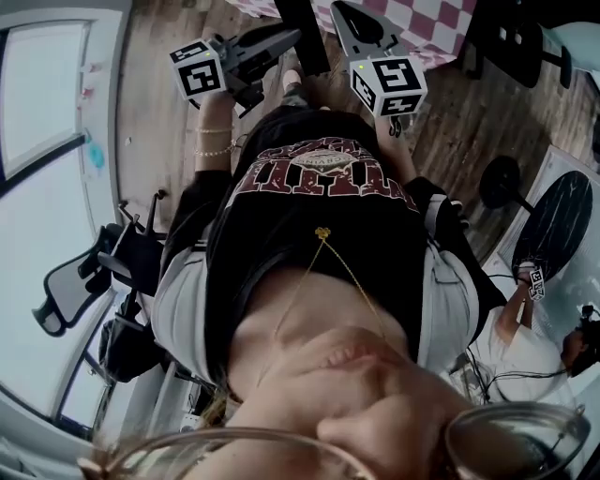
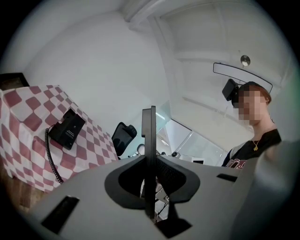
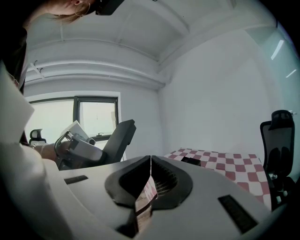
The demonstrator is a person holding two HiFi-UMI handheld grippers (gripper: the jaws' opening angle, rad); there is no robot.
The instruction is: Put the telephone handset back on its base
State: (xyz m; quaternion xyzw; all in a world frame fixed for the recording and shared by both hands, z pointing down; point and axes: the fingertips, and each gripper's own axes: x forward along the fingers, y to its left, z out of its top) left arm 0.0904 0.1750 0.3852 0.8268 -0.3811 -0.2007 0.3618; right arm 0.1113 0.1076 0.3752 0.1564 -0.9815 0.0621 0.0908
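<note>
A black telephone [image 2: 68,127] lies on a red-and-white checked tablecloth [image 2: 28,117], its coiled cord [image 2: 50,159] hanging over the cloth's edge. Handset and base cannot be told apart. In the right gripper view the telephone [image 3: 191,161] is a small dark shape on the far table. Both grippers are held up in front of the person's chest, well away from the table. My left gripper [image 2: 149,110] has its jaws pressed flat together with nothing between them. My right gripper [image 3: 150,159] is shut too, and empty. From the head view, the left gripper [image 1: 267,45] and right gripper [image 1: 361,26] point toward the cloth [image 1: 422,21].
A black office chair [image 1: 103,272] stands at the left by the windows; a second black chair [image 3: 279,140] sits beside the table. A round black table [image 1: 558,225] and a stool [image 1: 502,183] are at the right, where another person [image 1: 525,342] sits. The floor is wood.
</note>
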